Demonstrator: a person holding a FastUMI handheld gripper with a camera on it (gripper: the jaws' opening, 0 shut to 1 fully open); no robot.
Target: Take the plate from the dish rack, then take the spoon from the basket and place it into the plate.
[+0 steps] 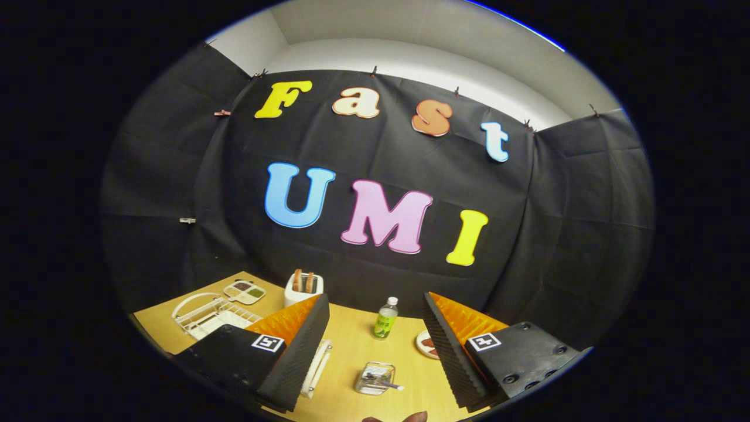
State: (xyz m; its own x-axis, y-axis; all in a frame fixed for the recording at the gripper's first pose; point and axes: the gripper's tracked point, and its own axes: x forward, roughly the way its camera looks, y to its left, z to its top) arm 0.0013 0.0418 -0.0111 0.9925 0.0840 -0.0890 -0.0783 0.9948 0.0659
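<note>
Wooden table (351, 351) spans the lower scene, its near part covered by the two fingers.

Dish rack (205, 313), white wire, sits at about 10 o'clock from the gripper (375, 346), beyond the left finger. A white curved piece stands upright at its far end; cannot tell whether this is the plate or a rack hoop. Rack's near end is cut off by the left finger.

Toaster (303, 288), white, at roughly 11 o'clock, just beyond the left fingertip; two brown slices stand upright in its slots.

Divided tray (244, 291), white, between rack and toaster, slightly farther back; its compartments hold dark and greenish contents, too small to identify.

Basket (375, 378), small wire mesh, lies between the fingers, near the 6 o'clock side. Spoon (384, 384) rests inside it, handle end pointing toward 3 o'clock past the rim.

Bottle (385, 318), green label, white cap, upright at 12 o'clock, just beyond the basket.

Small round dish (426, 343) at 2 o'clock, half hidden by the right finger; reddish-brown contents, unclear.

White flat object (316, 366) with a thin rim pokes from behind the left finger, mostly hidden; identity uncertain.

Gripper fingers spread wide apart, nothing between the pads, held above the table and angled forward.
</note>
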